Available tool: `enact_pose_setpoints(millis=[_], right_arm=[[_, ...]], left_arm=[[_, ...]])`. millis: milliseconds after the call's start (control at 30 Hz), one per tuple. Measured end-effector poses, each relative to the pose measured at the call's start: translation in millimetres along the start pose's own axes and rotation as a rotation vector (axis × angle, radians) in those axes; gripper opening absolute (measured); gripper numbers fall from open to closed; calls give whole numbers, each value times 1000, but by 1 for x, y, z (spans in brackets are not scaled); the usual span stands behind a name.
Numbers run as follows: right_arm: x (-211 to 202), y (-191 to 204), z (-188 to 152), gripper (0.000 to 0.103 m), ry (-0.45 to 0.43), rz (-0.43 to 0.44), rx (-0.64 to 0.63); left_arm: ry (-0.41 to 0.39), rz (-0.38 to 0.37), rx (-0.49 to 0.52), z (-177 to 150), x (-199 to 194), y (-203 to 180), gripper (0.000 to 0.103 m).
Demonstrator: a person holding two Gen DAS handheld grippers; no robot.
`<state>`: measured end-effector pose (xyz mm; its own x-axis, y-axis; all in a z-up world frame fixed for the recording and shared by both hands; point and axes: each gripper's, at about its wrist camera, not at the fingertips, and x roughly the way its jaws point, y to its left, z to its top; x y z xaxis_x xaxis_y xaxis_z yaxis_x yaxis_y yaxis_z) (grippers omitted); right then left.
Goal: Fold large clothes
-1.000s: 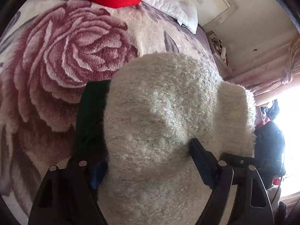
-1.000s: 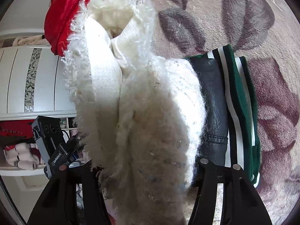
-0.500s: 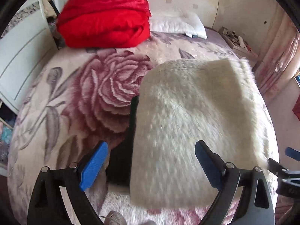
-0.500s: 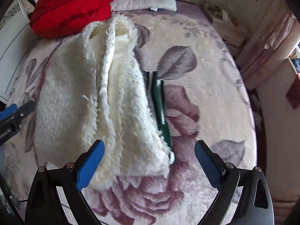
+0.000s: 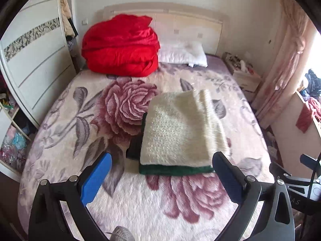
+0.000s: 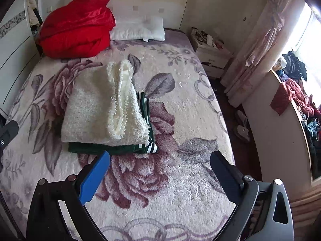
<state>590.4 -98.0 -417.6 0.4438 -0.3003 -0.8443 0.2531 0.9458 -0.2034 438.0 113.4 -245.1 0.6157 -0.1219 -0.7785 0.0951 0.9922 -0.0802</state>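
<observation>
A folded fluffy cream garment (image 5: 180, 128) lies on top of a folded dark green garment (image 5: 174, 169) with white stripes, in the middle of the bed. The pile also shows in the right wrist view: the cream garment (image 6: 100, 108) over the green one (image 6: 120, 149). My left gripper (image 5: 161, 175) is open and empty, held back above the bed just short of the pile's near edge. My right gripper (image 6: 160, 172) is open and empty, near and to the right of the pile.
The bed carries a rose-pattern blanket (image 5: 180, 204). A red quilt bundle (image 5: 120, 46) and a white pillow (image 5: 182, 55) lie at the headboard. A white wardrobe (image 5: 34, 64) stands left. A nightstand (image 6: 210, 48), pink curtain (image 6: 260, 38) and a cluttered ledge (image 6: 297, 100) are right.
Both grippers let go of the cream garment, opened, and drew back. The garment now lies folded on the green one.
</observation>
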Motion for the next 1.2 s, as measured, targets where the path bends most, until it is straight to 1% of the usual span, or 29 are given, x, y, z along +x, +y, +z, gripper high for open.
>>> enact_pose_setpoints(millis=[133,233,433,533,667,733,767,867,1000,1200], right_arm=[[-89,-18,-8,101,-71,-2,17],[-150,-31,-19,101,-109,7,36],[-251,-50,-48,101,-176,34,42],[-295,-57,-61,101,-198,45,40],[-341,-68,-76,101,-199,52,43],[-357,-72,-83,101,-187,58,40],[-366,-74,-85,101,-184,65,34],[-386,-80,-93,101,-194,58,30],[-416,-89,-100,101,-222,71,36],[-454,-94,-106,102,-273,82,21]], left_arm=[[-37,-7,-7,-2,-71,-8,103],[-62,-8,0,-6,-119,-13,103],[-113,-3,34,-23,-202,-27,103],[-111,-10,34,-31,-232,-31,103],[-104,0,9,-38,-265,-33,103],[-81,33,4,-39,-275,-35,103],[-69,38,5,-40,-277,-35,103],[-47,69,16,-42,-289,-39,103],[-84,88,20,-47,-311,-42,103],[-124,86,-2,-53,-333,-38,103]])
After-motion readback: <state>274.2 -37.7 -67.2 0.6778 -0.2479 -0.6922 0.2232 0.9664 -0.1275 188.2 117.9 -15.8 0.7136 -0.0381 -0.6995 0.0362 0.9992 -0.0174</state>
